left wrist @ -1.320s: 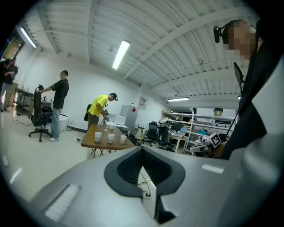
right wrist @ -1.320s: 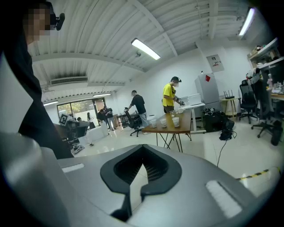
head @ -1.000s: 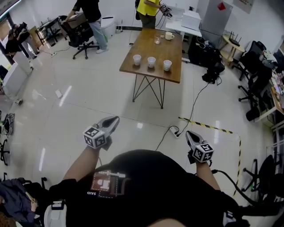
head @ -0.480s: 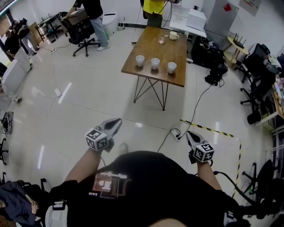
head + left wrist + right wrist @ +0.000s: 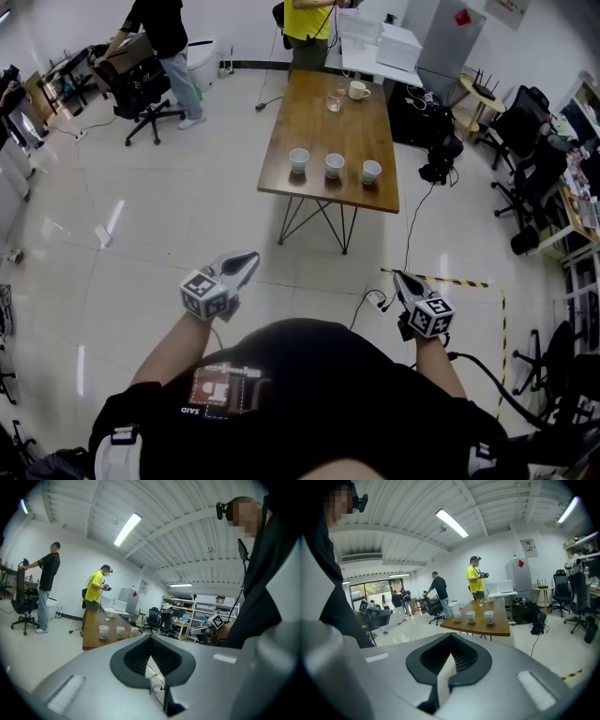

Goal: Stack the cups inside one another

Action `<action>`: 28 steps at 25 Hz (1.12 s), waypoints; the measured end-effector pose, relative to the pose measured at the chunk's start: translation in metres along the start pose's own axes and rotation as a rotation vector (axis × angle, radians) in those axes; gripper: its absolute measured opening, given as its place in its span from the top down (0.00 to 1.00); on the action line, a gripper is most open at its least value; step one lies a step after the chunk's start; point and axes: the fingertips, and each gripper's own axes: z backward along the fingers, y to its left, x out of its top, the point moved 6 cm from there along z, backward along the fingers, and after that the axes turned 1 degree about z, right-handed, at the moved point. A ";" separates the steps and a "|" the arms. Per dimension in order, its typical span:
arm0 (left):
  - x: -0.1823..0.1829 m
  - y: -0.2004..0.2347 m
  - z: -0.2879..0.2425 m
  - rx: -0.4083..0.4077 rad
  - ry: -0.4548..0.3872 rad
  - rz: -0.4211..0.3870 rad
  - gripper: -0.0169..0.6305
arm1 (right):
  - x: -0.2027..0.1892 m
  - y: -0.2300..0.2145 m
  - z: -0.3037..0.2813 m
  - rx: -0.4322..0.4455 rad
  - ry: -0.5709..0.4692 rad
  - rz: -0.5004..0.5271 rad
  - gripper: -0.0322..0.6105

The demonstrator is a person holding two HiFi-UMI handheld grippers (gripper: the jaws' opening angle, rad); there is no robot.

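Three white paper cups stand in a row near the front of a wooden table [image 5: 323, 103]: a left cup [image 5: 299, 159], a middle cup [image 5: 335, 165] and a right cup [image 5: 371, 172]. In the gripper views the same row shows far off, at the left cup [image 5: 104, 631] and the middle cup [image 5: 471, 616]. My left gripper [image 5: 247, 260] and my right gripper [image 5: 401, 277] hang over the floor, well short of the table. Both are shut and hold nothing.
A glass [image 5: 335, 99] and a cream mug [image 5: 357, 89] sit at the table's far end. Two people [image 5: 161, 33] stand beyond it, one in a yellow shirt [image 5: 312, 21]. Office chairs [image 5: 525, 192], a cable with a power strip [image 5: 379, 298] and striped floor tape [image 5: 450, 278] lie to the right.
The table and cups have come nearer and lower in the head view as I moved toward them. Both grippers stayed shut and kept their places in front of me.
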 end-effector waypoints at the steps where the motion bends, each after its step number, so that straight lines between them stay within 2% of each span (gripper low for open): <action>1: 0.006 0.013 -0.003 -0.007 0.001 -0.007 0.97 | 0.005 0.002 -0.009 -0.003 0.002 -0.003 0.93; 5: 0.019 0.047 -0.020 0.001 -0.009 0.019 0.97 | 0.015 -0.002 -0.036 -0.007 0.020 -0.009 0.93; 10: 0.024 0.068 -0.055 0.036 -0.004 0.054 0.97 | 0.023 -0.041 -0.068 0.013 0.031 -0.026 0.93; 14: 0.027 0.078 -0.093 0.098 -0.014 0.016 0.97 | 0.038 -0.089 -0.109 0.081 0.028 0.010 0.93; 21: 0.045 0.071 -0.159 0.250 -0.052 0.053 0.97 | 0.087 -0.171 -0.169 0.242 0.053 0.138 0.93; 24: 0.057 0.068 -0.186 0.269 -0.051 0.058 0.97 | 0.106 -0.197 -0.193 0.272 0.057 0.169 0.93; 28: 0.060 0.078 -0.212 0.250 -0.019 0.054 0.97 | 0.111 -0.212 -0.221 0.287 0.079 0.182 0.93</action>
